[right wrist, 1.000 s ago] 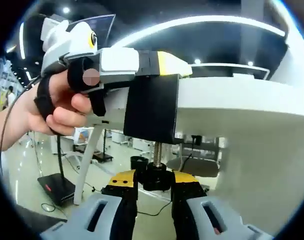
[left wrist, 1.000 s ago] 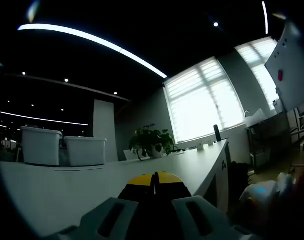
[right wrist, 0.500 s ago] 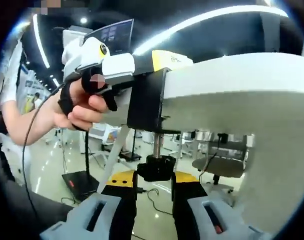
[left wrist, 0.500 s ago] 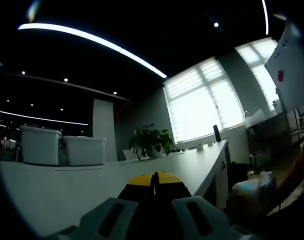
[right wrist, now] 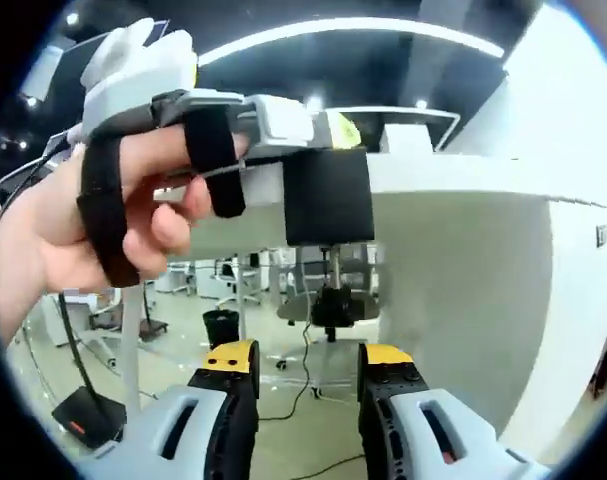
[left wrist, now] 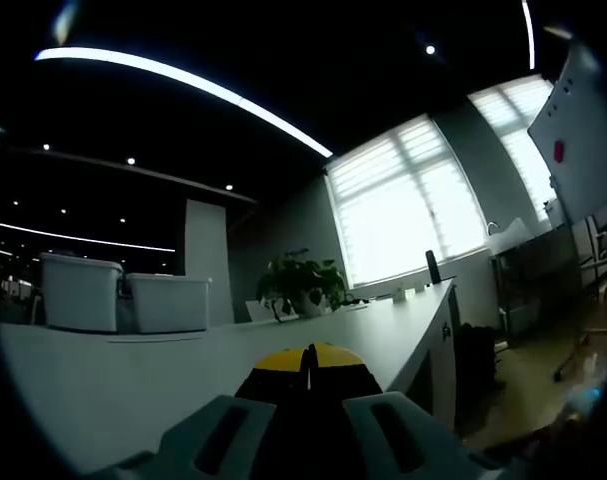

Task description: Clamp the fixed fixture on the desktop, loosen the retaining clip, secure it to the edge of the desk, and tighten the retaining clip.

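Black clamp fixture sits on the edge of the white desk, its body hanging over the desk edge. Its threaded screw runs down from the body to a black knob below the desktop.

My left gripper holds the fixture from the top, jaws closed on its upper part; in the left gripper view the yellow-tipped jaws meet with no gap over the desk surface. My left hand, strapped in black bands, wraps that gripper's handle.

My right gripper hangs under the knob, jaws apart, gripping nothing and clear of the knob.

Farther along the desk: two white bins, a potted plant, and bright blinded windows.
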`<state>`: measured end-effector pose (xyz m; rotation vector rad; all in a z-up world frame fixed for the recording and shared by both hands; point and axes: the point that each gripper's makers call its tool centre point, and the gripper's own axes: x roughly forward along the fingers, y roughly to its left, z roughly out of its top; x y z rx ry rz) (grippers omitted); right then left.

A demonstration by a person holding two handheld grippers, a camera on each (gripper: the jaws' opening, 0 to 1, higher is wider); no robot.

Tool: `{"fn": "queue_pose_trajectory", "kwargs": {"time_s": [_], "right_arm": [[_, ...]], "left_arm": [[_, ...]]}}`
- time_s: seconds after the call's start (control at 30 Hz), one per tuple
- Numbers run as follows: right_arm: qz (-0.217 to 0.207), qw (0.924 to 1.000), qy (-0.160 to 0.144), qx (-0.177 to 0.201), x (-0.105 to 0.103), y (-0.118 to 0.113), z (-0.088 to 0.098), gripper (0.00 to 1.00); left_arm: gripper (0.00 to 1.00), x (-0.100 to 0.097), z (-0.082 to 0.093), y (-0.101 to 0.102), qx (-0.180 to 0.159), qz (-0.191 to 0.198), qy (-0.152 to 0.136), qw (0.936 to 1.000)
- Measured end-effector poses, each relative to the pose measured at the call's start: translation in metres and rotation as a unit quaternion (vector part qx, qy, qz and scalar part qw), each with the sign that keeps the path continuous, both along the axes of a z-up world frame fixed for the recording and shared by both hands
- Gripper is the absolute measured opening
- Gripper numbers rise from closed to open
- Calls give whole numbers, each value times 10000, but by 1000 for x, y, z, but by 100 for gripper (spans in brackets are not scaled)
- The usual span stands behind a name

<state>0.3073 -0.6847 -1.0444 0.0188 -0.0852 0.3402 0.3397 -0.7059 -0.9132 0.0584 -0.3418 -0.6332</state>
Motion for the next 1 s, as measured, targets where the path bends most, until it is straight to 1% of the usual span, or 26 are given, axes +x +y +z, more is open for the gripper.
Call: {"fn": "queue_pose_trajectory", "kwargs": {"time_s": [0.07, 0.13, 0.17, 0.2, 0.27, 0.37, 0.47, 0.53, 0.6, 0.63, 0.67, 0.77, 0.87, 0.9, 0.93, 1.0], "right_arm": [[-95, 10000, 15, -20, 10, -4, 6, 37], [-213, 9997, 100, 9, 19, -9, 5, 35], [-236, 9996, 127, 74, 22, -11, 5, 32], [-247, 9996, 133, 85, 24, -11, 3, 29], [-266, 9995, 152, -10, 26, -11, -1, 24], [-227, 9997, 105, 54, 26, -12, -2, 24], [-12, 9999, 95, 141, 27, -12, -2, 23], [219, 9997, -6, -78, 28, -11, 0, 23], [507, 9985, -106, -172, 29, -10, 0, 23], [637, 9974, -195, -276, 29, -10, 0, 23], [773, 9959, -282, -374, 29, -10, 0, 23], [1283, 9895, -458, -487, 28, -9, 0, 23], [1743, 9797, -623, -772, 28, -7, -1, 23], [1811, 9775, -664, -853, 28, -7, -1, 23], [2104, 9705, -675, -963, 26, -3, -2, 23], [2332, 9626, -803, -1125, 27, -3, -2, 23]], "left_arm": [[1, 0, 0, 0, -1, 1, 3, 10000], [1, 0, 0, 0, 0, -7, 18, 10000], [1, 0, 0, 0, 0, -10, 28, 10000], [1, 0, 0, -1, 1, -14, 33, 10000], [1, 0, 0, -1, 2, -13, 31, 10000], [1, 0, -1, -1, 3, -15, 29, 10000], [1, 0, -1, -1, 3, -16, 24, 10000], [1, 1, -1, -1, 1, -13, 30, 10000], [1, 0, -1, -1, 2, -9, 34, 10000], [1, 0, -1, -1, 2, -9, 30, 10000], [1, 1, -1, -1, 0, -5, 30, 10000], [1, 1, -1, -1, -3, -8, 33, 10000], [1, 1, -1, -1, -6, -14, 37, 10000], [1, 1, -1, -1, -5, -15, 40, 10000], [1, 1, -1, -1, -5, -15, 39, 10000], [1, 1, 0, -1, -12, -1, 42, 10000]]}}
